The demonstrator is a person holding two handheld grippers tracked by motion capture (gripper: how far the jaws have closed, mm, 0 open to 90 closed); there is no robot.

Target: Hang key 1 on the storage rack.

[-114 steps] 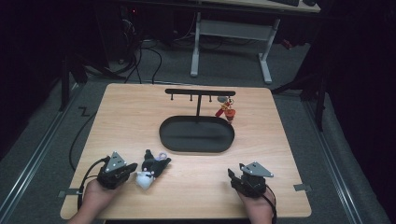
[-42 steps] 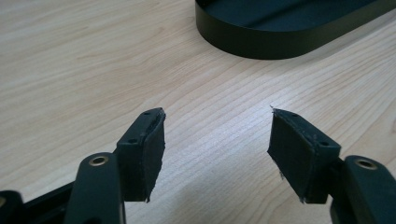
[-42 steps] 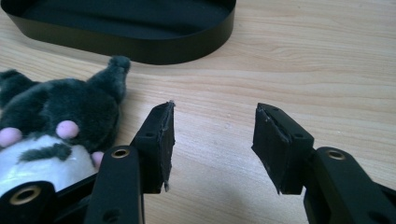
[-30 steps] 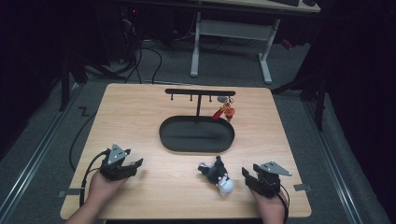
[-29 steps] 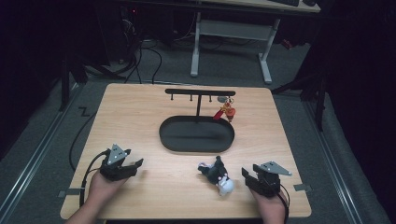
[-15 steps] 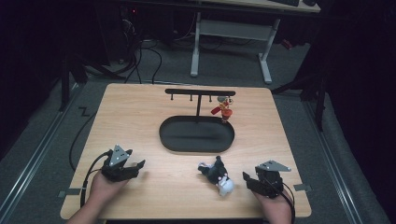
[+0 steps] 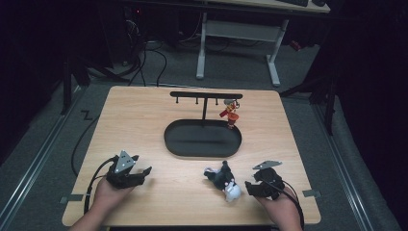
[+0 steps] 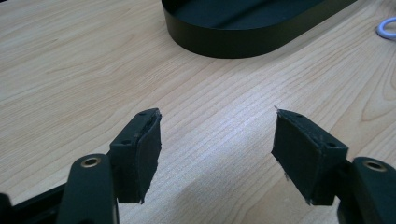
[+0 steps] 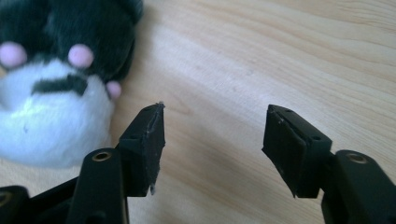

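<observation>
Nearest the person, the right gripper sits at the table's near edge with its jaws spread apart and nothing between them; they have just been opening. In the right gripper view only bare wood lies in the gap between the two black pads. The plush toy, black above and white below with pink spots, lies on the table just off the outer side of the left-hand jaw as that view shows it, close to the pad but outside the jaws; whether it brushes the pad cannot be told. From the high view the plush toy rests just beside the jaw tips, on the side toward the other hand. No writing or label can be read on it.

The left gripper is well apart from the toy, on the other near corner of the table. Its jaws stand wide and hold nothing; in the left gripper view the gap between the pads shows plain wood grain.

Beyond those jaws lies the black oval tray, ahead of the tips and not touching them. A white ring peeks in at the far right edge of that view.

Farther still, in the high view, the tray sits mid-table. A black hanging rack rises behind it. A small red figure hangs from the rack, over the tray's far right rim. No brand marks are legible anywhere.
</observation>
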